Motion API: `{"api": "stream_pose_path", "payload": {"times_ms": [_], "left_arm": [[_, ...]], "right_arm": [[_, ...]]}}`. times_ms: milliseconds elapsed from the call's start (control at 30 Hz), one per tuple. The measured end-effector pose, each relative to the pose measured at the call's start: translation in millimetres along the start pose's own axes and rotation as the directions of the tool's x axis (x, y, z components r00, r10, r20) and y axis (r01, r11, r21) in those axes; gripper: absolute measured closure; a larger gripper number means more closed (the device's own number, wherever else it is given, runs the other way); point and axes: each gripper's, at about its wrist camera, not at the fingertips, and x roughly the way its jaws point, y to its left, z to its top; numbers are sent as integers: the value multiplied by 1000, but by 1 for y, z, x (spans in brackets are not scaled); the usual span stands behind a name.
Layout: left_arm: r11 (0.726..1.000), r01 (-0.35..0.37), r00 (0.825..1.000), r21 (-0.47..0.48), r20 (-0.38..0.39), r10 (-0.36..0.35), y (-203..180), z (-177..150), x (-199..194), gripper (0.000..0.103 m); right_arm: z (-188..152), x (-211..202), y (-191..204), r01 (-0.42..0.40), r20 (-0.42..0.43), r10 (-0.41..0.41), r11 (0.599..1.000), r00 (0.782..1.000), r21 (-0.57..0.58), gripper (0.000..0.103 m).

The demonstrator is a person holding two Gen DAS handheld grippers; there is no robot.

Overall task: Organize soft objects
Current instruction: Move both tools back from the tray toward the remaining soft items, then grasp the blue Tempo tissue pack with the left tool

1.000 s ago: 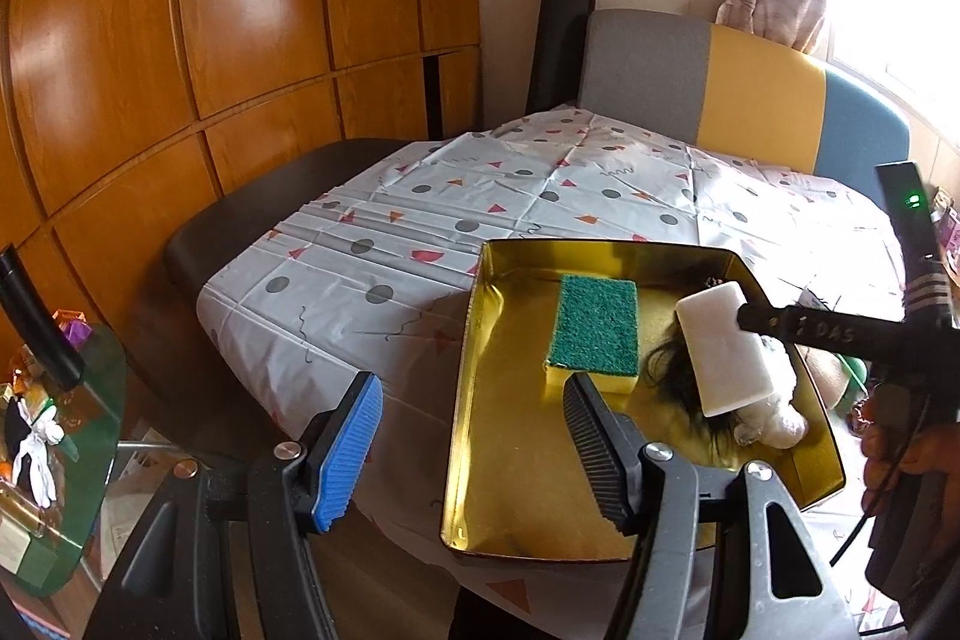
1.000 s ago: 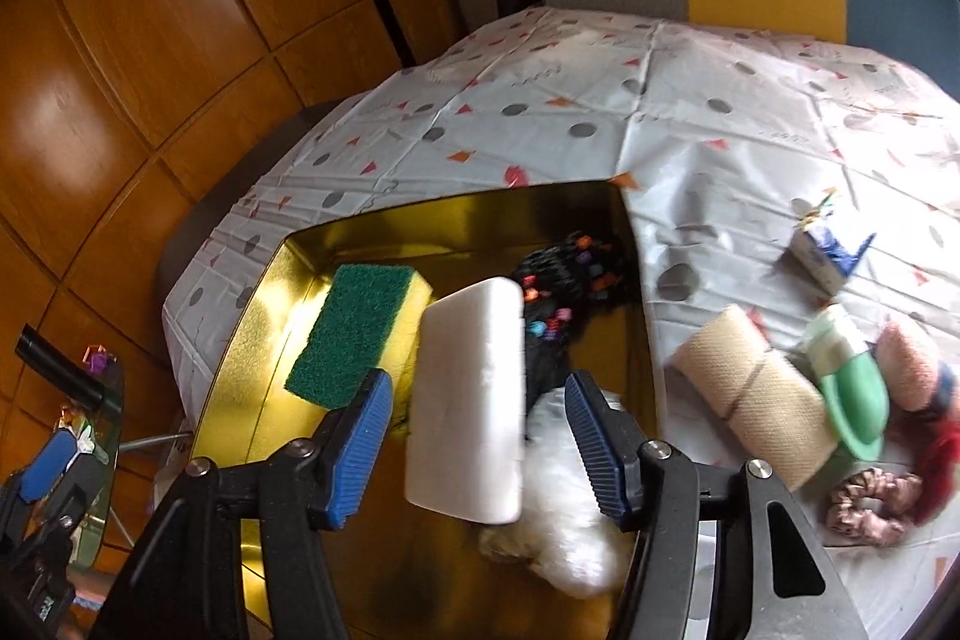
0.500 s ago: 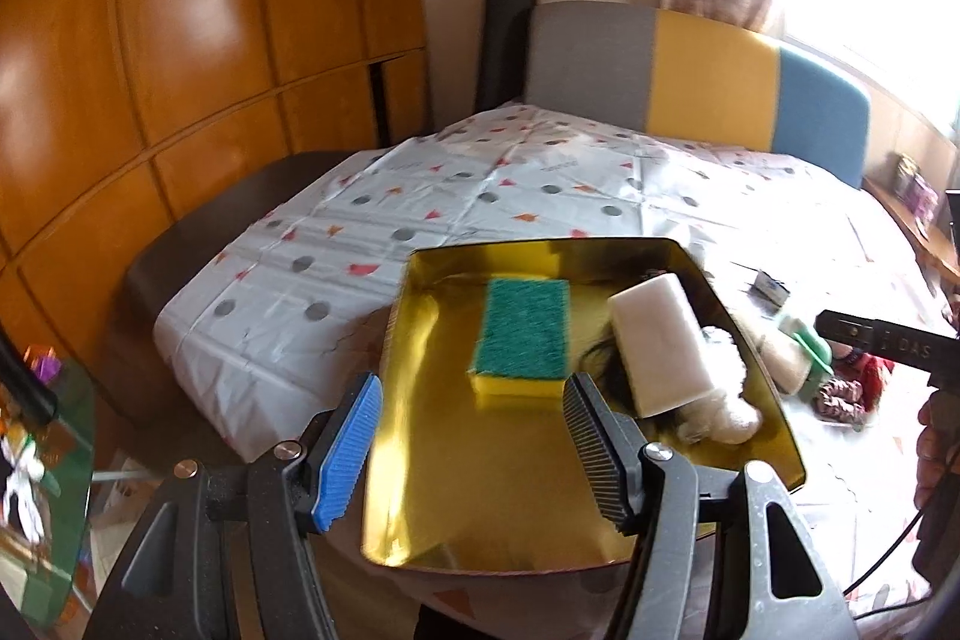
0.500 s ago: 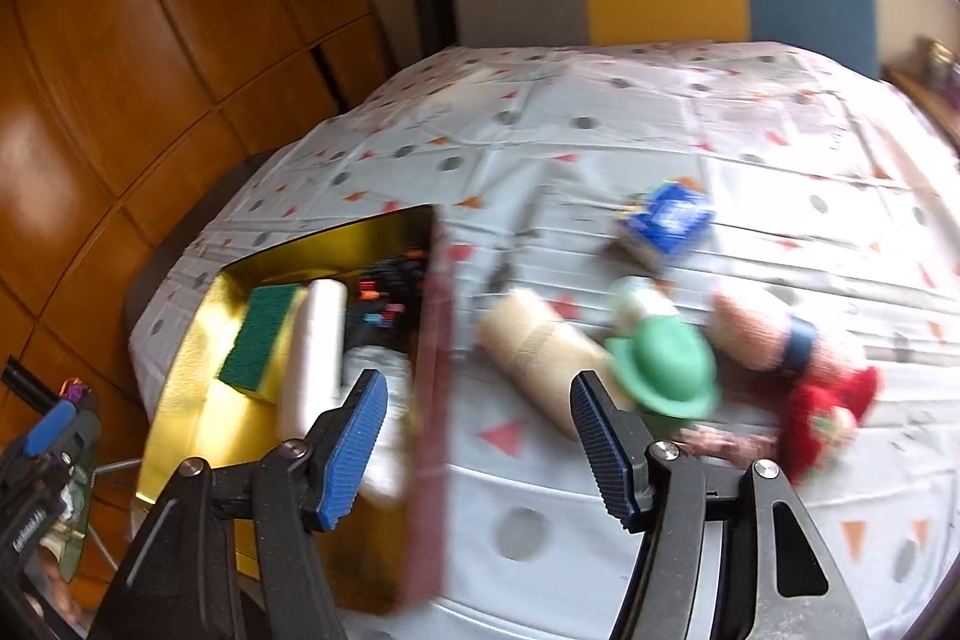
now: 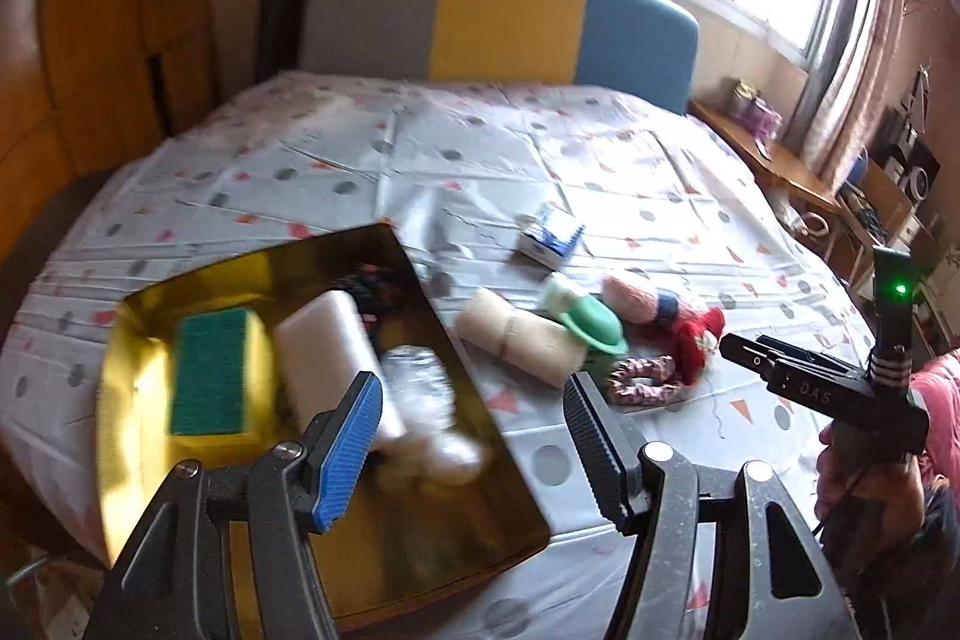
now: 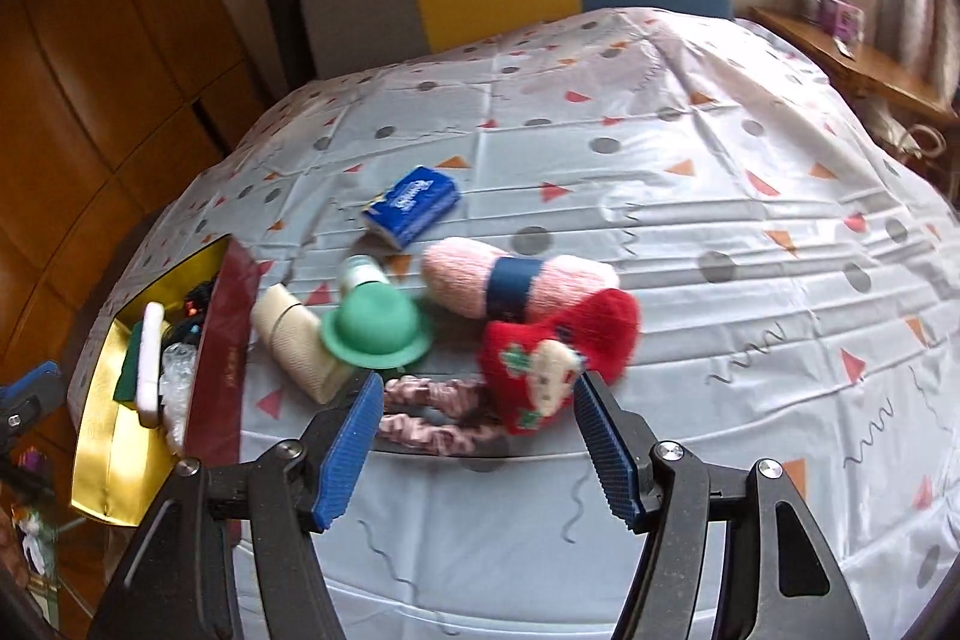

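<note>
Both views have swung rightward since a second ago, off the tray and toward the loose pile; the white block once between the right tongs now lies in the tray.

Left wrist view: the left tongs (image 5: 471,436) are released, nothing between them, hovering over the tray's near right corner. The gold metal tray (image 5: 510,508) sits on the bench (image 5: 630,172), which wears a glossy cloth of dots and triangles. Inside, a green-topped yellow sponge (image 5: 213,370) and a smooth white block (image 5: 324,352) lie side by side, long axes running away from the camera; a clear crinkly wad (image 5: 420,388) rests just right of the block. Right of the tray, a beige bandage roll (image 5: 516,343) lies slanted, its long axis running from far left to near right. The right tongs' body (image 5: 822,388) shows at the right edge in a hand.

Right wrist view: the right tongs (image 6: 474,439) are apart and widening, empty, above a pink ruffled scrunchie (image 6: 429,418). A fuzzy red knit piece (image 6: 564,346) touches a pink yarn skein (image 6: 516,280) with a blue band, its axis left to right. A round green hat (image 6: 375,331) overlaps the roll. A blue tissue pack (image 6: 414,202) lies farther off, apart.
</note>
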Motion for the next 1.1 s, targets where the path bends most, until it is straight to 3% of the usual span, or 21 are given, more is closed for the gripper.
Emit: {"api": "stream_pose_path", "payload": {"times_ms": [200, 467, 500, 567, 600, 767, 1100], "left_arm": [[998, 47, 994, -34, -95, -50, -26, 32, 54, 44], [991, -46, 991, 124, -117, 61, -65, 86, 132, 44], [987, -45, 990, 155, -126, 65, -71, 91, 142, 43], [975, -54, 985, 214, -147, 86, -82, 98, 164, 25], [966, -53, 982, 252, -164, 97, -88, 101, 176, 21], [944, -77, 964, 322, -218, 153, -99, 107, 226, 20], [933, -79, 957, 350, -235, 169, -108, 116, 271, 20]], "right_arm": [[3, -2, -32, -4, 18, 2, 995, 1000, 96, 36], [9, -17, -39, -33, 53, 26, 990, 998, 137, 32], [10, -18, -40, -35, 57, 27, 990, 998, 138, 32], [11, -20, -42, -31, 64, 22, 989, 998, 146, 31], [11, -21, -44, -29, 65, 19, 988, 998, 150, 31], [12, -18, -53, -31, 54, 21, 983, 998, 183, 30], [11, -11, -63, -30, 34, 23, 977, 999, 211, 27]]}}
